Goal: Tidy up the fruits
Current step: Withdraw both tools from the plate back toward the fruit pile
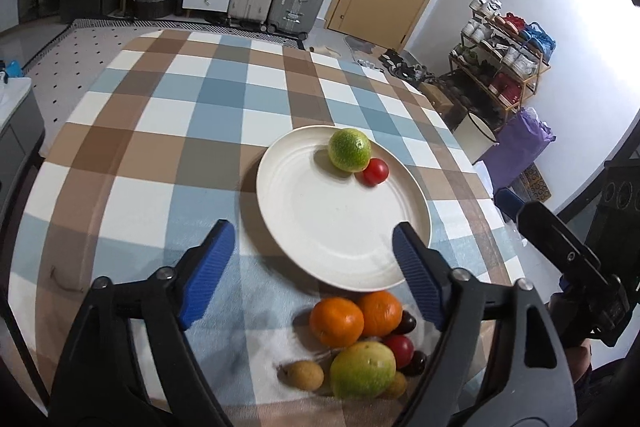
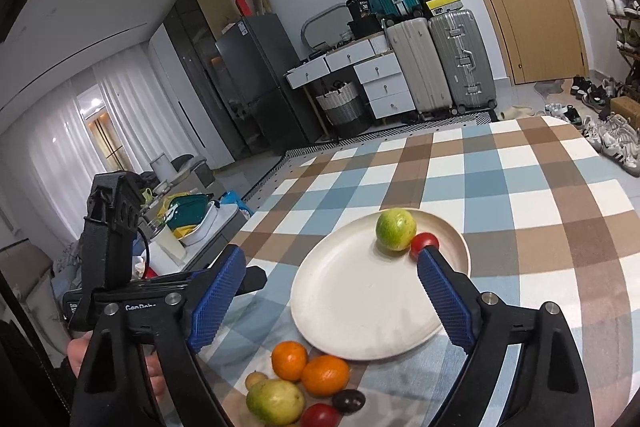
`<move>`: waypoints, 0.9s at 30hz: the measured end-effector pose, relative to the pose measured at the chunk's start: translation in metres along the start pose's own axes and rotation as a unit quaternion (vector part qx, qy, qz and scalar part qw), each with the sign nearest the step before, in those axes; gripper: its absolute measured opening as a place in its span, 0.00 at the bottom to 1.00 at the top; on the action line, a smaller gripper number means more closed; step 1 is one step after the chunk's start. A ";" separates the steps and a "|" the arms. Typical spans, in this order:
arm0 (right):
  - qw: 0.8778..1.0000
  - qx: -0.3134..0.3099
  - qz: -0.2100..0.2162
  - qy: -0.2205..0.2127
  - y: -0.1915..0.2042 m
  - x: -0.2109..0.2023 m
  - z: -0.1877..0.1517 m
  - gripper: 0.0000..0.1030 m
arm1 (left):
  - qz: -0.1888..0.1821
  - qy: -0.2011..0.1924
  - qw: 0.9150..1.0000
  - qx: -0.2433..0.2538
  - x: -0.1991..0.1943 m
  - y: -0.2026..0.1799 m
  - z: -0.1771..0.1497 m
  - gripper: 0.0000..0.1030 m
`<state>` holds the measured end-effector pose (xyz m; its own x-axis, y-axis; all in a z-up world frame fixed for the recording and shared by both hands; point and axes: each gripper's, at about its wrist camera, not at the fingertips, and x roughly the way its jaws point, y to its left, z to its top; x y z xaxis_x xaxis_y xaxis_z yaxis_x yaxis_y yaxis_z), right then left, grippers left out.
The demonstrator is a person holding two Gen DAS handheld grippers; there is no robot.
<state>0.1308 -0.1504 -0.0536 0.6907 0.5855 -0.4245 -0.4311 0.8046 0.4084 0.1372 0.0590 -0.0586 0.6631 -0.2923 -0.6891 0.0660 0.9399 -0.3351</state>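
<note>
Checked cloth in blue, brown and white covers the tabletop [image 1: 160, 131] under both cameras. Nearest, the loose fruit pile [image 1: 360, 343] sits at the bottom edge of each view, partly hidden behind the tongs' frames. In it 2 oranges [image 1: 338, 321] can be counted, 1 yellow-green guava [image 1: 362, 369], 1 red tomato [image 1: 400, 349], at least 2 dark plum-like fruits [image 2: 349, 399] and about 2 small brown fruits [image 1: 306, 375], the second half covered.

The left tongs [image 1: 312, 247] stand wide apart and empty, above the pile and over the plate's near rim. The right tongs [image 2: 332, 267] are likewise spread with nothing between them, framing the plate; their right finger cuts off part of the plated tomato.

Beyond, the white plate [image 1: 340, 227] carries 2 fruits at its far side: 1 green citrus [image 1: 349, 149] touching 1 small red tomato [image 1: 375, 171].
</note>
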 end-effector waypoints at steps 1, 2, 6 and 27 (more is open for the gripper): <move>1.000 0.000 0.000 0.000 0.002 -0.002 -0.002 0.90 | 0.003 -0.002 1.000 0.000 -0.003 0.000 -0.003 0.79; 1.000 0.000 0.000 0.001 0.003 -0.004 -0.004 0.92 | 0.004 -0.003 1.000 0.000 -0.007 0.000 -0.006 0.80; 1.000 0.003 0.005 0.002 0.008 -0.013 -0.011 0.99 | 0.003 0.000 1.000 -0.001 -0.016 -0.001 -0.015 0.84; 0.999 -0.023 -0.030 0.015 0.028 -0.042 -0.043 1.00 | -0.030 0.054 0.998 0.017 -0.022 -0.010 -0.076 0.99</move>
<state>0.0644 -0.1483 -0.0593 0.6995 0.5375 -0.4710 -0.4155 0.8421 0.3439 0.0655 0.0431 -0.0888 0.5733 -0.3633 -0.7343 0.1300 0.9253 -0.3563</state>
